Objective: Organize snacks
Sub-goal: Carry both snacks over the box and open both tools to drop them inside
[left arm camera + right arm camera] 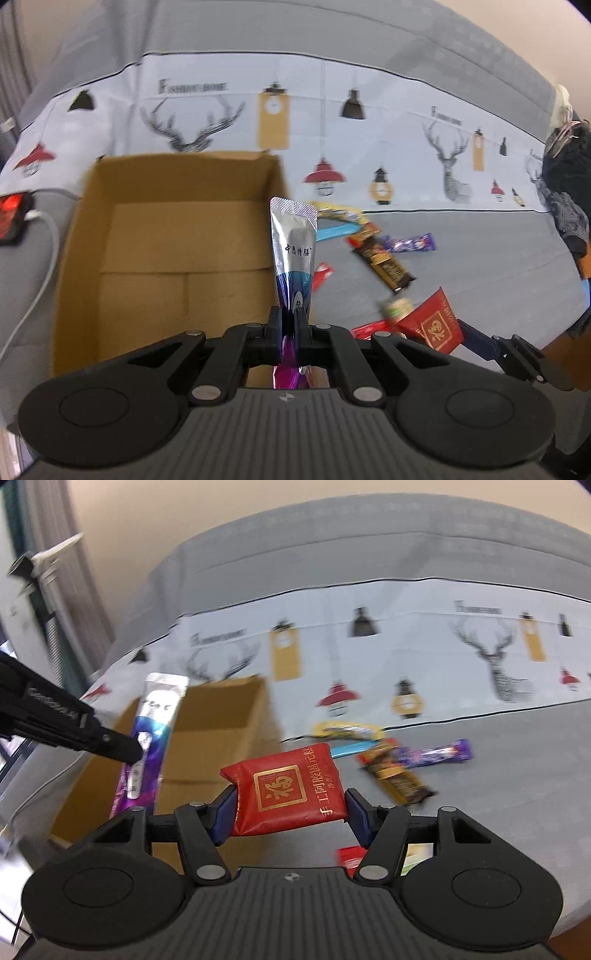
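A silver sachet (293,254), printed 中恩特膳, is being held clenched upright in the left gripper (289,325) at the right wall of the empty box (177,236). A red packet (286,790) marked 福 is being gripped in the right gripper (290,812). Both seem due for release inside the box; other snacks (384,258) are lying beside it.

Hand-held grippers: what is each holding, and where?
Left hand-held gripper pinches the silver-purple sachet near its lower end; right clamps the red packet across its sides.

Cardboard box (177,236) open on top, its floor bare; loose snack bars (384,262) clutter the cloth beside it
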### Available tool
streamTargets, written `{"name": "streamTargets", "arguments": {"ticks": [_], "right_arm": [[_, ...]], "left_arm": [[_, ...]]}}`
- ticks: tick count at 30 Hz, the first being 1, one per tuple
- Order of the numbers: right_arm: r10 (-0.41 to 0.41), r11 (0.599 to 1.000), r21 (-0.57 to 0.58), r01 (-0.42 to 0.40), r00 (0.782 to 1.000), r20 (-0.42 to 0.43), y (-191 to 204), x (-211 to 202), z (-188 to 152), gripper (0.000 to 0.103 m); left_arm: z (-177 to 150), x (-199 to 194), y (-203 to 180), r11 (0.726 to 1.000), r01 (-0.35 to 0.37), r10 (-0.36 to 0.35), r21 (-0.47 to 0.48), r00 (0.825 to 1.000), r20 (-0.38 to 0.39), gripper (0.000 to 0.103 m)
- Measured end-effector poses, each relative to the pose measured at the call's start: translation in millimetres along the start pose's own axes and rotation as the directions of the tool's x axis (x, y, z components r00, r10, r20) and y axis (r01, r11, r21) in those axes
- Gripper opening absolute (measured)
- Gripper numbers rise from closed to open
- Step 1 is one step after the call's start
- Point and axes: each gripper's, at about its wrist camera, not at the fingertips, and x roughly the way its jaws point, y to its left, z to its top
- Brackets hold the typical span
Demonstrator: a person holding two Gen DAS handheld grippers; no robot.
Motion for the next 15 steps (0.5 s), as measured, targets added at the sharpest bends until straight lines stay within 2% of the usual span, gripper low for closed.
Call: {"name": "streamTargets", "arguments": {"ticks": [5,15], "right_arm": [[0.013,0.998,-0.066,-0.014,1.0,-0.019,41,6,0,0.063],[0.017,0.991,-0.131,-0.022,0.999,-0.041,82,31,13,0.063]], "left_arm": [[-9,-3,35,1.0,-0.002,0.002,-0.008,1.0,-0.002,0.006],[-3,0,78,1.0,0.017,-0.017,-0.014,1.0,0.006,0.006]]}}
